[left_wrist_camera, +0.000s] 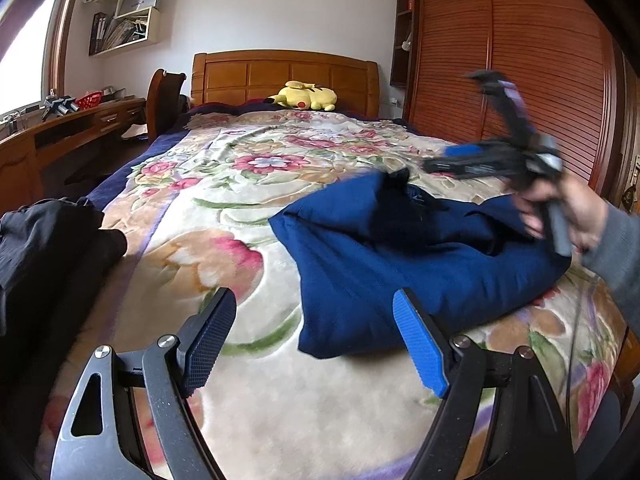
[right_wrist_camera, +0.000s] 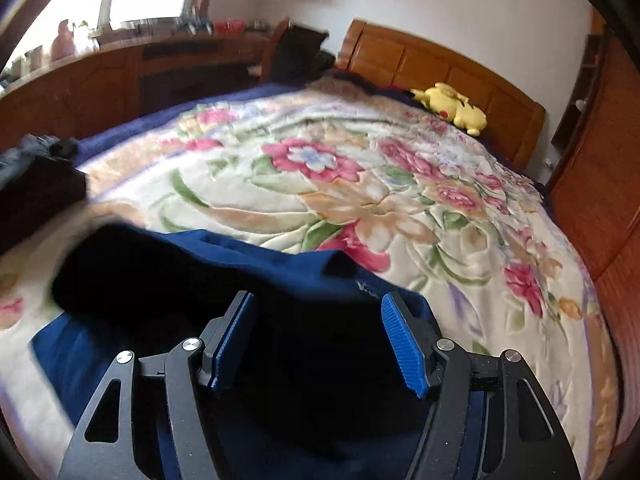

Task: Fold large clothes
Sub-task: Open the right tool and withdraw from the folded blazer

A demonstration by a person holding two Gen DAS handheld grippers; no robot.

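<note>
Navy garment: a dark blue knit garment (left_wrist_camera: 400, 256), bunched and partly folded, lies on the near right part of the bed.
Bed cover: cream plush blanket with pink and green flowers (left_wrist_camera: 248, 184) spreads over the whole bed under the garment.
Left tool (left_wrist_camera: 316, 344): jaws spread wide, nothing between them, hovering over the blanket just near of the garment's left corner.
Right tool (right_wrist_camera: 318, 344): jaws apart, gripping nothing, hanging over the garment; blurred in the left view.
Black clothing (left_wrist_camera: 48, 248): a heap at the bed's left edge, well apart from the garment.
Yellow plush toy (left_wrist_camera: 306, 96): lies far off by the wooden headboard (left_wrist_camera: 280, 76).
</note>
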